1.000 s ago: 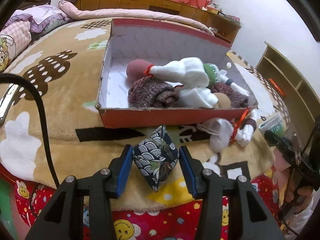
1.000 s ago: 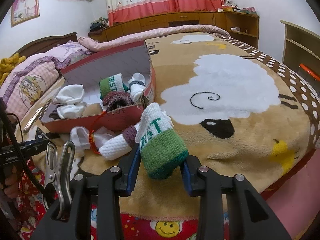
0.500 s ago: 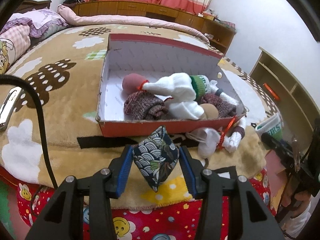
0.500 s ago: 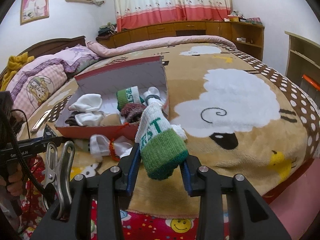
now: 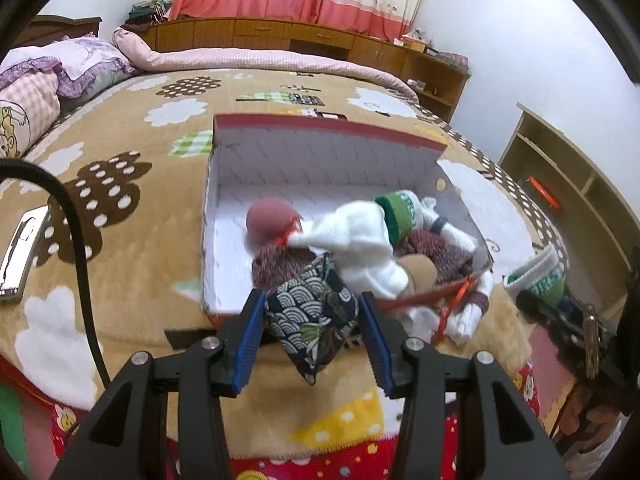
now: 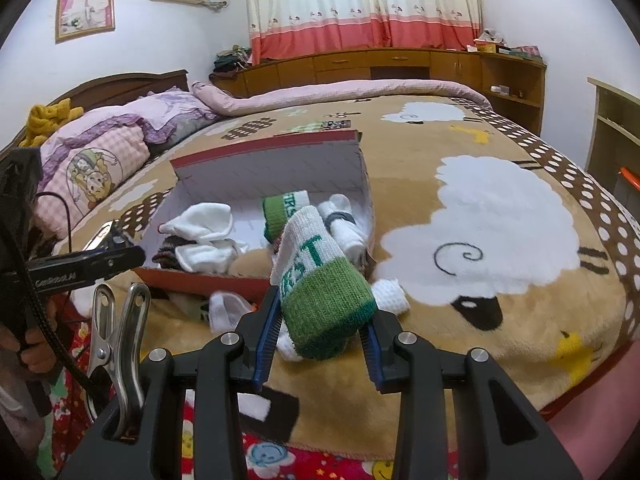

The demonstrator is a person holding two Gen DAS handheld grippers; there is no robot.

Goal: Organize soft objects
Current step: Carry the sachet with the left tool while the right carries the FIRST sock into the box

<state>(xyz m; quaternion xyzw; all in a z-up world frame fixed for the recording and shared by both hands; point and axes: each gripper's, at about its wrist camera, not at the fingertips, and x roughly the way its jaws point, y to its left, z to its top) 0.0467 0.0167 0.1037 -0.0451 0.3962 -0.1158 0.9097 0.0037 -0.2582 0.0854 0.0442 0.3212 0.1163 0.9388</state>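
Blue-padded left claw (image 5: pixel 312 328) is clamped on a wave-print fabric pouch (image 5: pixel 312 320), held above the bed blanket (image 5: pixel 132 248) at the near wall of the red shoebox (image 5: pixel 320 132); prob. raised so it clears the rim for a drop inside. Right claw (image 6: pixel 320 330) grips a rolled green/white sock (image 6: pixel 324 288) w/ lettering, likewise off the blanket, near the box's right corner. Box interior already holds soft items: white socks (image 5: pixel 356 240), a pink ball (image 5: pixel 270 224), a maroon knit piece (image 5: pixel 280 268), a 2nd green-cuffed sock (image 5: pixel 400 212); far-left floor of box is bare, so room remains. One white sock bundle w/ red band (image 5: pixel 452 316) lies outside, against the near wall, not yet sorted.
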